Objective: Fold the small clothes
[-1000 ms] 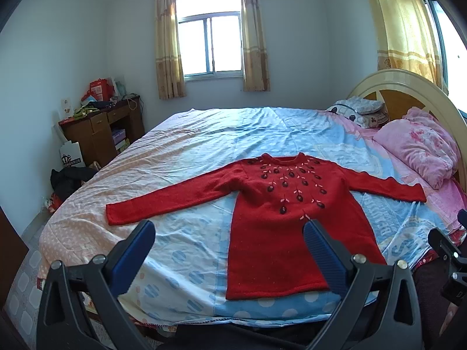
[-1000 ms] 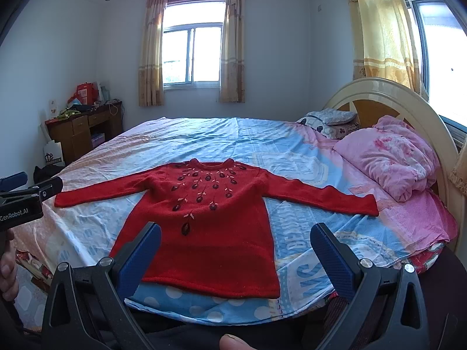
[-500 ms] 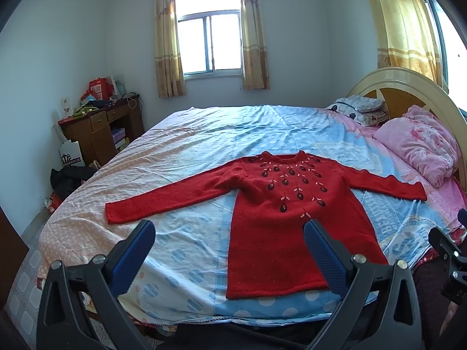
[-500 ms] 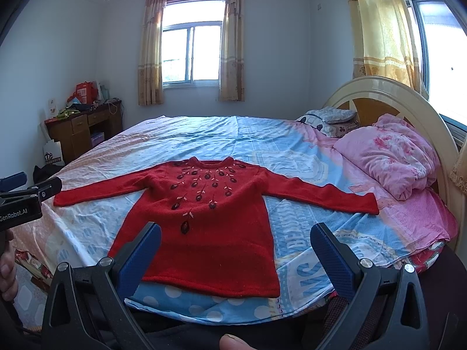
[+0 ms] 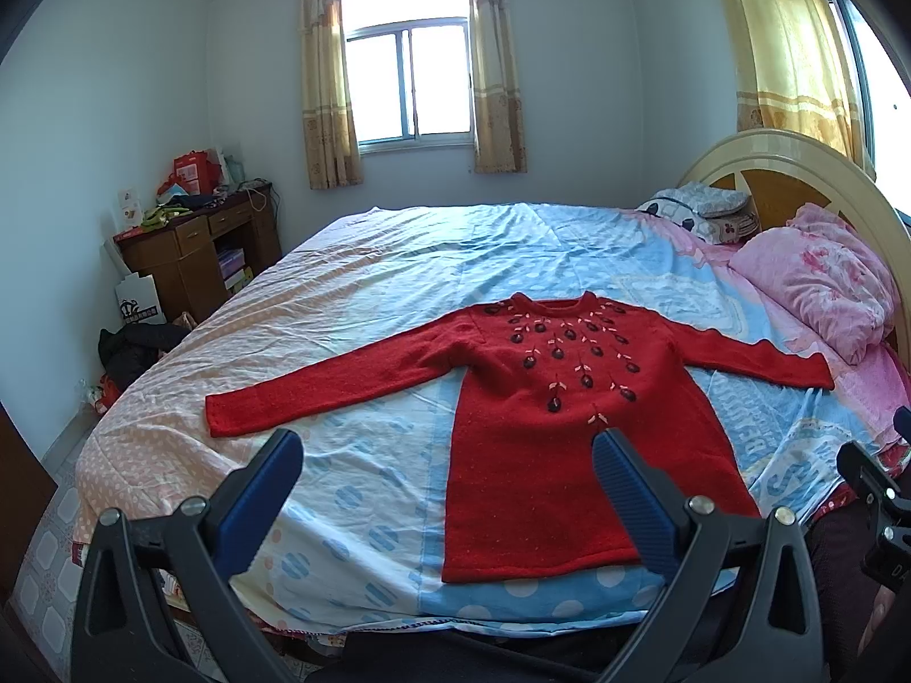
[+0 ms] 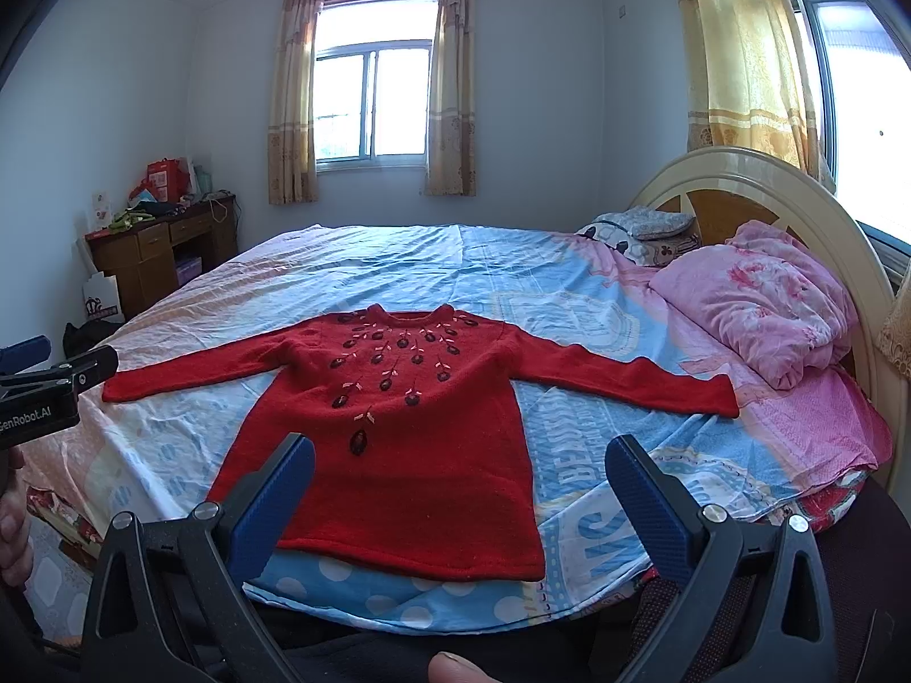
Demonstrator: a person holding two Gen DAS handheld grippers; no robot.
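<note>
Both views shifted barely; red sweater [image 5: 546, 415] sits marginally lower in frame

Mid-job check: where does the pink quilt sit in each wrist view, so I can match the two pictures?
Left wrist view: pink quilt at far right, against the headboard.
Right wrist view: pink quilt right of centre, larger, beyond the red sweater sleeve.
Shared landmark: the window on the back wall.

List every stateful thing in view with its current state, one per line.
red sweater: unfolded, flat on the bed, sleeves spread
left gripper: open, empty
right gripper: open, empty
window curtains: drawn aside
pink quilt: bundled by the headboard
</note>
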